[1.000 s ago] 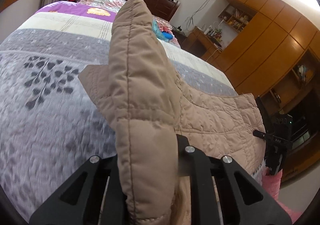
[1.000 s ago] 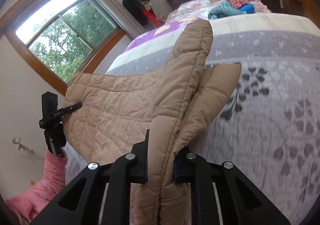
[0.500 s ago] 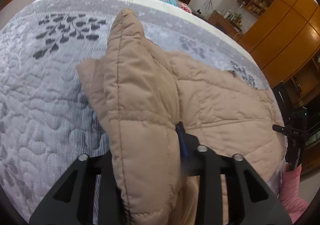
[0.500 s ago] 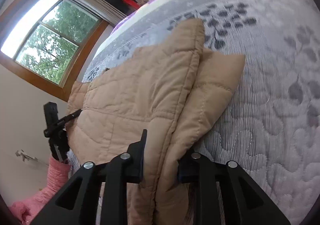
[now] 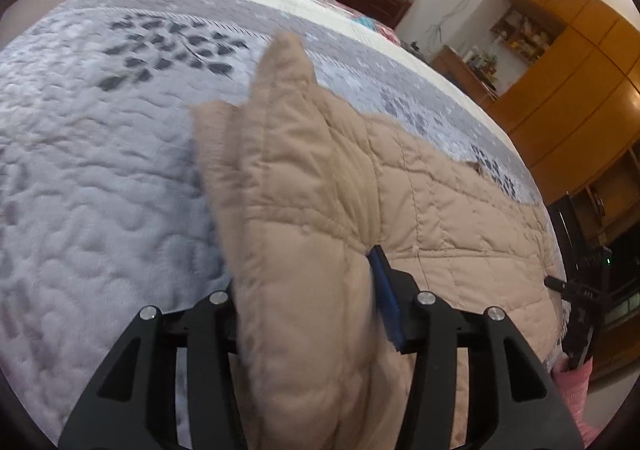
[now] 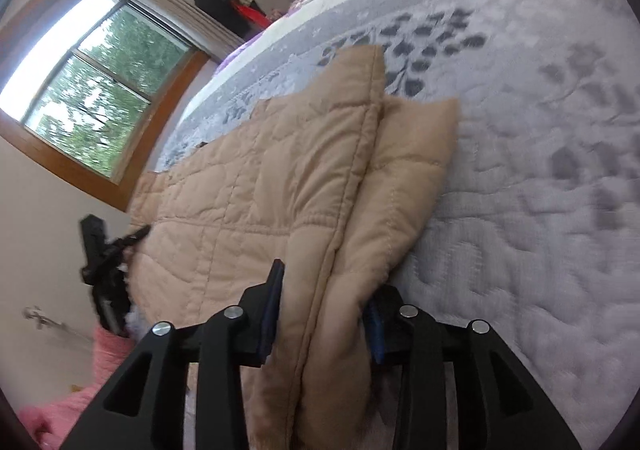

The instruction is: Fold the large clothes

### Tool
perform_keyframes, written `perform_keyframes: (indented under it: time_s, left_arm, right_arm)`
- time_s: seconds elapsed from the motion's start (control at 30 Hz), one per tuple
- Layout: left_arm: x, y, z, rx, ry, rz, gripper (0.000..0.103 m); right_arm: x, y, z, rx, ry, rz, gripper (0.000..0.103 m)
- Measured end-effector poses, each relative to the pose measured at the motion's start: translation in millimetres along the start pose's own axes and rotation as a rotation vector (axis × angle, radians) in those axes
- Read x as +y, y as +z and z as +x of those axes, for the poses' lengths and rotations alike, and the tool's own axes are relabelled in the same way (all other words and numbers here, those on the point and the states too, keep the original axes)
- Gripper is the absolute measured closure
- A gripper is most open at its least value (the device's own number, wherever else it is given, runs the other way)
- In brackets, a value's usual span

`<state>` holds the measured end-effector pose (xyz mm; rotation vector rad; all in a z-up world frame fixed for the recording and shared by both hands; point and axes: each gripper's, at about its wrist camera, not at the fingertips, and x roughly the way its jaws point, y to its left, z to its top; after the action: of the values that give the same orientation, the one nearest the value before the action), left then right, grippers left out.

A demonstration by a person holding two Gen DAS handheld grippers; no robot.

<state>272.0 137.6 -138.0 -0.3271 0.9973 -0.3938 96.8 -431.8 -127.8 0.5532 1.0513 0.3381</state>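
Across the bed our two tongs, just opening, seem slack around the soft, puffy, light jacket; we'd grip its corners.

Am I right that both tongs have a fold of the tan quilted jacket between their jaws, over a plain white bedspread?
Not quite: the bedspread is grey with a dark leaf print, as the left wrist view shows. The rest holds: left tongs and right tongs, jaws just opening, have a fold of the tan quilted jacket between them.

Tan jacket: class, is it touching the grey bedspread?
Touching. The right wrist view shows the tan jacket lying spread flat on the grey bedspread, no gap under its edge.
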Motion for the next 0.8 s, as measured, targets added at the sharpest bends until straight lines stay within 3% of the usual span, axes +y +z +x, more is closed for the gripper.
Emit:
perform_keyframes:
  time_s: [0.1,0.23,0.37,0.57,0.8]
  left_arm:
    - [5,0,-29,-0.052,0.063,-0.02,0.055]
    - [-12,-6,-71,-0.158,0.194,0.044,0.056]
    - [-49,-22,-90,-0.176,0.164,0.147,0.056]
    - [-110,-64,-65,-0.124,0.132,0.332,0.054]
    - [-106,-88,-17,-0.031,0.171,0.366,0.053]
  right_arm:
    - [8,-9,-24,-0.03,-0.095,-0.044,0.065]
    - [41,-24,-48,-0.071,-0.189,-0.13,0.066]
    - [81,-38,-51,-0.06,-0.206,-0.24,0.066]
    - [118,-52,-14,0.015,-0.186,-0.343,0.066]
    - [99,-53,23,0.073,-0.224,-0.303,0.071]
